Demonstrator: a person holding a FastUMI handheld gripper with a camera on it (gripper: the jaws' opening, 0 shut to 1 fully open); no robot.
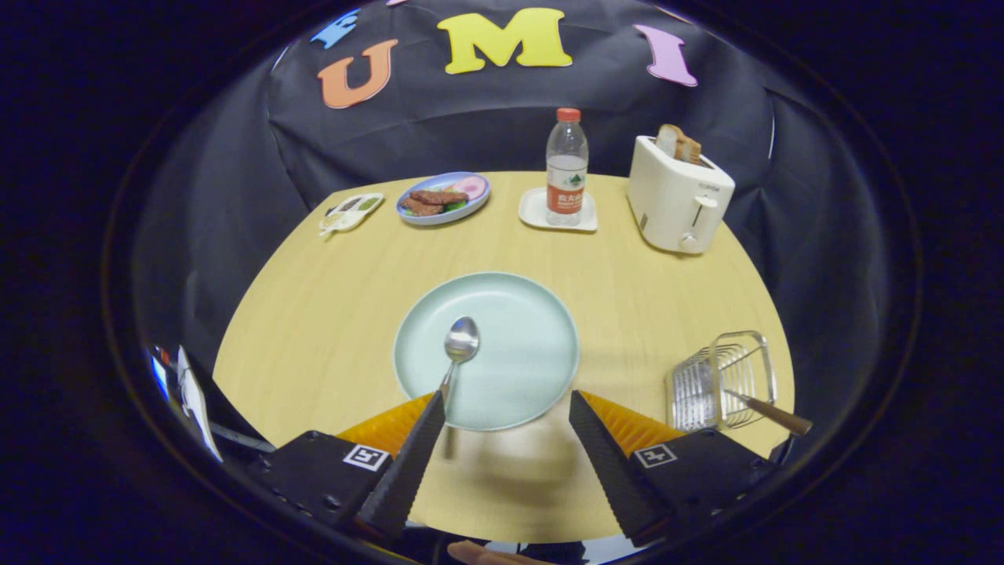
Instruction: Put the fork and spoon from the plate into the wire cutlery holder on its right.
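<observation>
On the tabletop (314, 314), the spoon (458, 350) is lying on the pale green plate (525, 345), its handle reaching over the rim beside the left finger. The tongs (502, 402) are gaping wide (gripping nothing). Rightward, the wire cutlery holder (722, 380) is carrying a wooden-handled utensil (773, 413).

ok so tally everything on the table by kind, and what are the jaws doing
plates: 2, green plate, blue food plate
cutlery: 2, spoon, wooden-handled piece in the wire holder
wire holder: 1
bottle: 1
coaster tray: 1
toaster: 1
small dish: 1
total: 9
gripper: jaws open, spoon handle beside one.
</observation>
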